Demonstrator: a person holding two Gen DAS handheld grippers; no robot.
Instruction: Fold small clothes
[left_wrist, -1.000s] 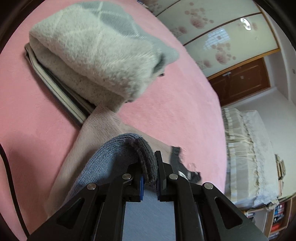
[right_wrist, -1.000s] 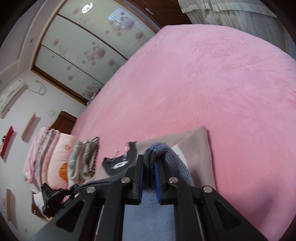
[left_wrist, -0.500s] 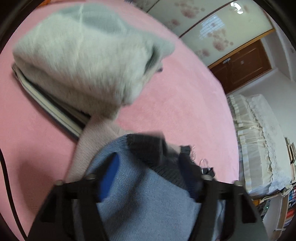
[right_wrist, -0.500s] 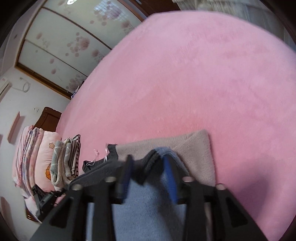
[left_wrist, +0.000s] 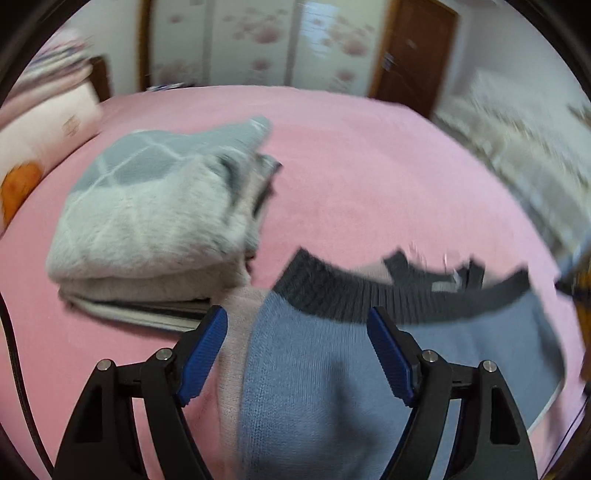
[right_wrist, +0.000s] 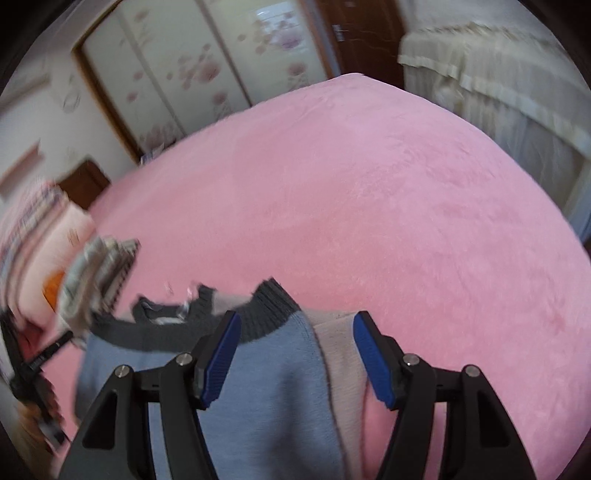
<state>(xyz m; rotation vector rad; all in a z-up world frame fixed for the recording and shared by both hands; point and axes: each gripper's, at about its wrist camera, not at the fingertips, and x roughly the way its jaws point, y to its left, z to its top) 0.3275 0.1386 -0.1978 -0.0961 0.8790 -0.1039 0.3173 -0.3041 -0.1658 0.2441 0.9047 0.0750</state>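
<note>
The left tool (left_wrist: 297, 328) stands with its jaws wide apart, having just been opening, and its blue pads (left_wrist: 207, 350) press on nothing; the blue sweater (left_wrist: 317, 376) lies flat beneath and between them on the bed. The right tool (right_wrist: 293, 334) is likewise spread, its jaws having just been opening, with the sweater's right edge and a strip of pale pink knit (right_wrist: 341, 354) lying between its pads, untouched by them. The sweater rests near the front edge of the pink bed (right_wrist: 369, 192), its dark grey ribbed band (left_wrist: 388, 295) running across the far side of the blue body, with a grey collar and label just beyond it. In the left wrist view, a pile of folded clothes (left_wrist: 155, 221) sits to the far left of the sweater, just beside it, topped by a fluffy grey piece with a diamond pattern. Further left lies a pink pillow (left_wrist: 40, 144). Behind the bed stand sliding wardrobe doors with a flower print (right_wrist: 192, 74) and a brown wooden door (left_wrist: 413, 55). To the right a cream frilled cover (right_wrist: 509, 74) drapes over furniture. Both views are blurred in parts.
</note>
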